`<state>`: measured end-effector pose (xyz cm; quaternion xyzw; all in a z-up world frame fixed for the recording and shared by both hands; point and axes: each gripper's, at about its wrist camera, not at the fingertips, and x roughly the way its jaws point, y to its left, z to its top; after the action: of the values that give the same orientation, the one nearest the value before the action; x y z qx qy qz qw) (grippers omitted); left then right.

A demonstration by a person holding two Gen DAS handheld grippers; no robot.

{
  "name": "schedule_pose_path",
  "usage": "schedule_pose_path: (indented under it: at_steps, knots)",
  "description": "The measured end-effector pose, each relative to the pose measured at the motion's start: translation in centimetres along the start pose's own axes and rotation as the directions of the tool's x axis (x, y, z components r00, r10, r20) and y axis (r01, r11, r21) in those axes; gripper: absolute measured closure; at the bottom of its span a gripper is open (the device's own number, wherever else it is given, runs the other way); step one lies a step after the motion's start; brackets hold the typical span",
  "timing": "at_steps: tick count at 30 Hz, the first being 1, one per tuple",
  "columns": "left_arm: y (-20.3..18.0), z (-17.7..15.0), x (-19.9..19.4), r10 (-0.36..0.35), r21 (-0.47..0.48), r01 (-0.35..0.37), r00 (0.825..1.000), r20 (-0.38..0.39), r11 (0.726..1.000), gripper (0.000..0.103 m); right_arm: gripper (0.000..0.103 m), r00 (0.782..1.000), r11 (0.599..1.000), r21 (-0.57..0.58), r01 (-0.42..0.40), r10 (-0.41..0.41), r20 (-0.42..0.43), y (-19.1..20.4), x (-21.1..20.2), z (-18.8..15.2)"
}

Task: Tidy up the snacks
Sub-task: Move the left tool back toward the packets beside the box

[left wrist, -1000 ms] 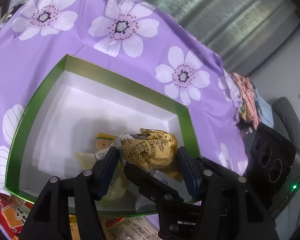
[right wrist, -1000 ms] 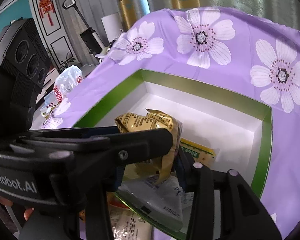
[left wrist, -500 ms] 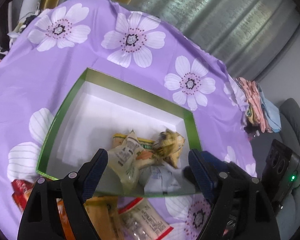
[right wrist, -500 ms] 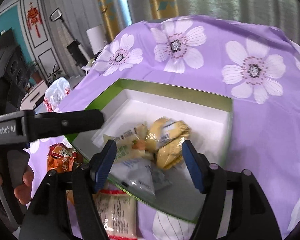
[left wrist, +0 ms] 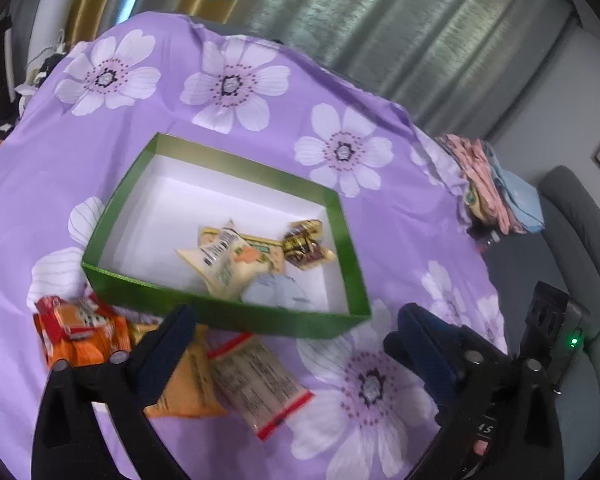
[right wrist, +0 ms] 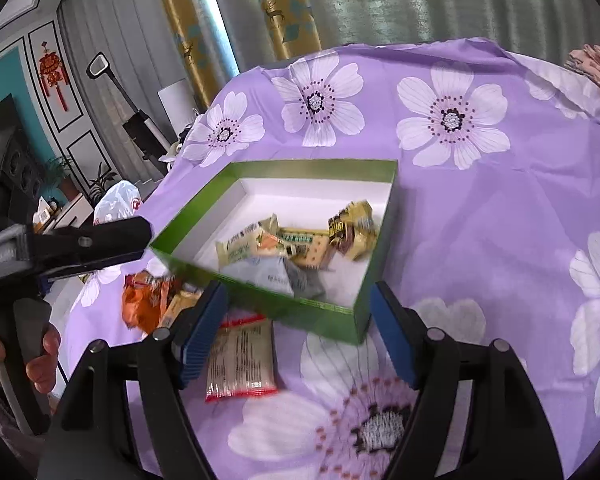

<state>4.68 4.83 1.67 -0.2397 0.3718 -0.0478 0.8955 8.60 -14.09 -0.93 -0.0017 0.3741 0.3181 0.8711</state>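
Note:
A green box point(left wrist: 228, 317) with a white inside sits on the purple flowered cloth; it also shows in the right wrist view point(right wrist: 320, 318). Inside lie a yellow-brown snack packet point(left wrist: 305, 242), a cream packet point(left wrist: 224, 258) and a pale blue packet point(left wrist: 276, 294). In front of the box lie an orange packet point(left wrist: 78, 330), a clear red-edged packet point(left wrist: 256, 384) and a yellow packet point(left wrist: 190, 390). My left gripper point(left wrist: 296, 338) is open and empty, held above the near rim. My right gripper point(right wrist: 298, 334) is open and empty, also before the near rim.
The purple flowered cloth point(left wrist: 380, 232) covers a round table. Folded fabric point(left wrist: 496, 196) lies at its right edge. A grey sofa point(left wrist: 580, 216) stands beyond. In the right wrist view the left gripper's handle point(right wrist: 64, 246) reaches in from the left.
My grippers let go of the yellow-brown packet into the box. Both opened wide and pulled back and up from the box, so the loose packets in front came into view.

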Motion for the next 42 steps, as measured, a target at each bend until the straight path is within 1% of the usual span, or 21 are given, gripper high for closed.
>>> schedule_pose_path:
  at_steps: [6,7,10,13,16,17,19,21,24,27,30,34,42]
  knots:
    - [-0.5,-1.6,-2.1,-0.003,0.023,0.002,1.0,0.019,1.0,0.002,0.026,1.0,1.0,-0.004,-0.012,0.012,-0.017,0.6,-1.5,-1.8]
    - [-0.1,-1.8,-2.7,-0.001,0.011,0.001,1.0,0.026,1.0,0.002,0.024,1.0,1.0,-0.01,-0.013,0.012,-0.02,0.8,-1.7,-2.0]
    - [1.3,-2.2,-4.1,-0.009,-0.029,0.01,0.999,0.046,1.0,0.002,0.024,1.0,1.0,-0.025,-0.017,0.016,-0.026,1.3,-2.2,-2.7]
    - [3.0,-2.8,-5.4,0.015,-0.074,-0.01,0.998,0.066,0.997,0.002,0.024,0.999,0.999,-0.039,-0.03,0.029,-0.031,1.6,-2.6,-3.3]
    - [4.8,-3.5,-6.6,0.022,-0.112,-0.013,0.996,0.081,0.994,0.002,0.024,0.998,0.998,-0.046,-0.043,0.04,-0.055,2.0,-2.2,-4.1]
    - [5.5,-3.9,-6.8,0.036,-0.12,-0.026,0.996,0.079,0.992,0.002,0.024,0.997,0.998,-0.05,-0.043,0.039,-0.067,2.0,-1.9,-4.5]
    - [6.0,-4.6,-6.5,0.046,-0.13,-0.039,0.997,0.058,0.991,0.002,0.024,0.996,0.998,-0.057,-0.039,0.034,-0.081,2.3,-1.4,-5.0]
    - [6.4,-5.9,-5.5,0.042,-0.138,-0.039,0.999,0.017,0.99,0.002,0.024,0.994,0.997,-0.057,-0.043,0.038,-0.099,2.4,-0.8,-5.5]
    - [6.1,-7.5,-3.8,0.04,-0.126,-0.046,0.998,-0.045,0.991,0.002,0.024,0.992,0.997,-0.063,-0.044,0.036,-0.123,2.7,0.2,-6.1]
    - [5.6,-8.9,-2.2,0.016,-0.116,-0.027,0.996,-0.093,0.993,0.002,0.024,0.99,0.996,-0.081,-0.041,0.029,-0.142,3.1,0.8,-6.8]
    - [5.1,-10.0,-0.9,0.012,-0.102,-0.026,0.992,-0.128,0.994,0.002,0.024,0.987,0.995,-0.086,-0.046,0.032,-0.157,3.1,1.1,-7.3]
    - [4.6,-10.5,0.1,0.018,-0.085,-0.03,0.989,-0.146,0.996,0.002,0.024,0.985,0.997,-0.063,-0.055,0.044,-0.167,2.6,1.5,-7.8]
    - [4.3,-10.0,1.4,-0.009,-0.092,-0.006,0.988,-0.156,0.996,0.002,0.024,0.988,0.999,-0.047,-0.018,0.011,-0.153,1.8,1.6,-7.5]
